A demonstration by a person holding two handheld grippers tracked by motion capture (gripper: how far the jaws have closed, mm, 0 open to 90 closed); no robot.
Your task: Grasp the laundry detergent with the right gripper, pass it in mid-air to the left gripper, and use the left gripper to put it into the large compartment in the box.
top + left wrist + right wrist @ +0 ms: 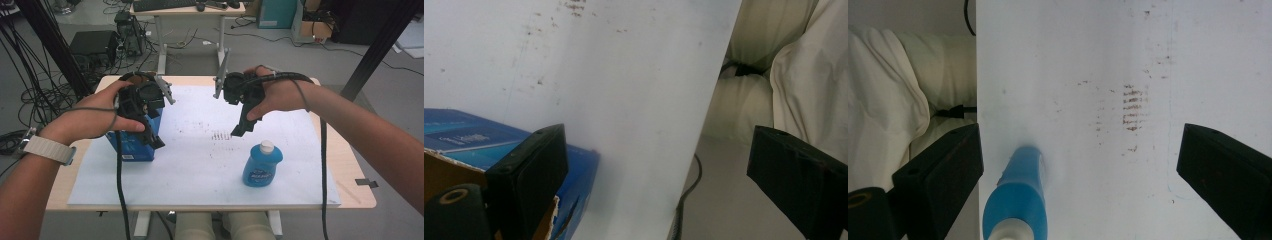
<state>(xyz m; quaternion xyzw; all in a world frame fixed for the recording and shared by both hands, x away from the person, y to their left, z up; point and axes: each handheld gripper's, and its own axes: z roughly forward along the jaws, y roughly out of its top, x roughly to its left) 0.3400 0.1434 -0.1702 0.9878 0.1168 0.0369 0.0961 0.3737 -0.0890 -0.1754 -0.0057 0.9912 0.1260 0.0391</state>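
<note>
Blue plastic bottle with white cap: stock entry, approach stage

Blue plastic bottle with white cap (262,164): stands upright at lower right of centre in the high view, on the white sheet (200,170) that covers the pale wooden table (350,185). In the right gripper view it sits at the bottom edge, left of centre, cap toward the camera, unheld.

Blue cardboard box, top flap torn open (131,145): left of centre in the high view, on the same sheet, well apart from the bottle. In the left gripper view its corner fills the lower left.

Right gripper (239,131): held above the sheet, up and to the left of the bottle in the high view. Jaws wide apart, nothing between the pads.

Left gripper (154,140): over the box, jaws spread; one jaw lies close against the box's torn edge in its own view, contact unclear, no clamp.

Brown smudges (221,135): middle of the sheet.

Step in hand, as judged: both tools poised, neither item yet grasped. The next move likely calls for lowering the right gripper so its jaws straddle the bottle's body, then closing squarely, since the tall bottle could tip.
</note>
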